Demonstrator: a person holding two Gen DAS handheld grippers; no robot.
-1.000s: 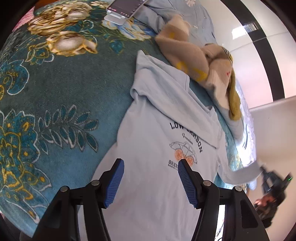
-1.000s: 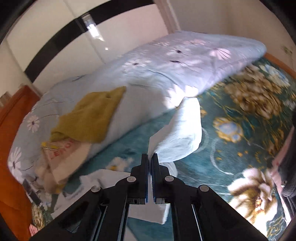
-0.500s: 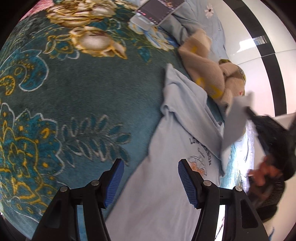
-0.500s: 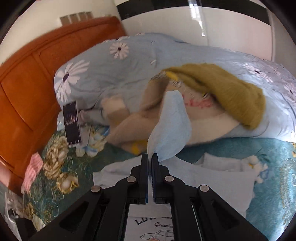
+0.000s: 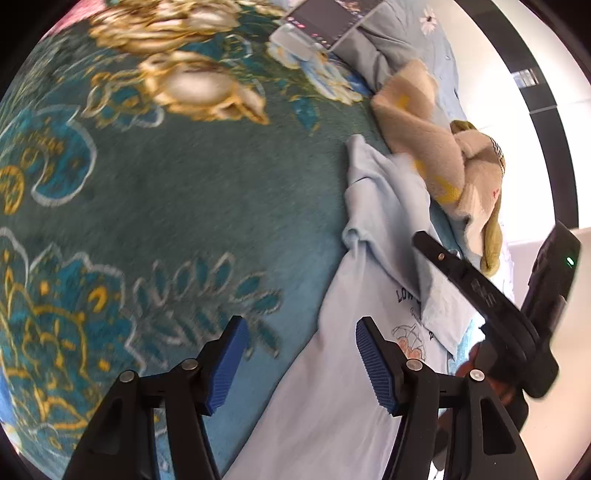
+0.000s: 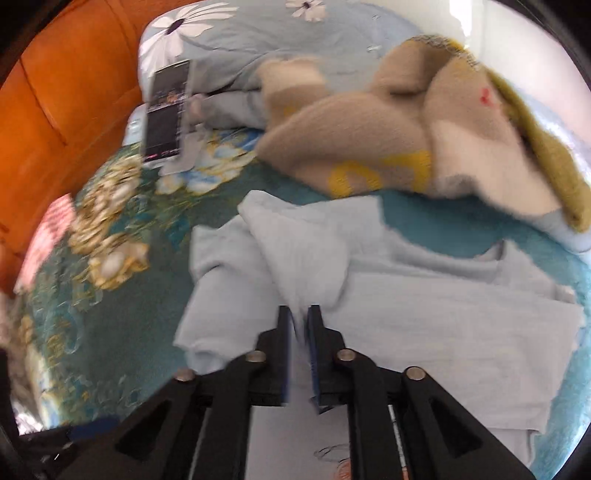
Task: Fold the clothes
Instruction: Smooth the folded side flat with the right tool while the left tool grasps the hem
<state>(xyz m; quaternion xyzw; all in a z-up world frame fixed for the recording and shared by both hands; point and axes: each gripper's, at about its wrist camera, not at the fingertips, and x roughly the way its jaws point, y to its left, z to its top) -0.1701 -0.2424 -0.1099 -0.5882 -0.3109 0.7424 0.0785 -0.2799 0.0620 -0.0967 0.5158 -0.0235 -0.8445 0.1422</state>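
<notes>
Bedspread [image 5: 192, 206], teal with gold and white flowers, takes up the whole left of the left wrist view, and the left gripper [image 5: 299, 354] hangs above it with its blue-padded fingers [image 5: 227, 363] spread wide and nothing between them. One pad sits over the bare bedspread, the other over the edge of the pale blue T-shirt [image 5: 332, 406]. That shirt lies flat on the bed, running from the bottom of the view up toward the pillows, with dark lettering and a small car print [image 5: 410, 341] on its chest. A sleeve is folded across the upper chest and covers part of the lettering. Further right, the right gripper [image 5: 476, 291] reaches in over the shirt as a long black bar. Beyond the shirt's top edge is a heap of beige fleece clothes [image 5: 424, 155] with yellow markings and an olive-yellow piece, lying against the pale blue daisy-print duvet [image 5: 436, 44]. A phone [image 5: 328, 18] on a stand is propped at the head of the bed.

From the right wrist view, the orange wooden headboard [image 6: 55, 92] is far left, then the phone [image 6: 168, 114]. In the middle the right gripper [image 6: 299, 332] has its fingers nearly together, a narrow gap between them, with the folded sleeve's blue cloth [image 6: 295, 254] bunched right at the tips; the blur keeps me from telling whether they grip it. The T-shirt [image 6: 443, 332] spreads out to the right, and the beige clothes [image 6: 369, 140] lie behind it.
</notes>
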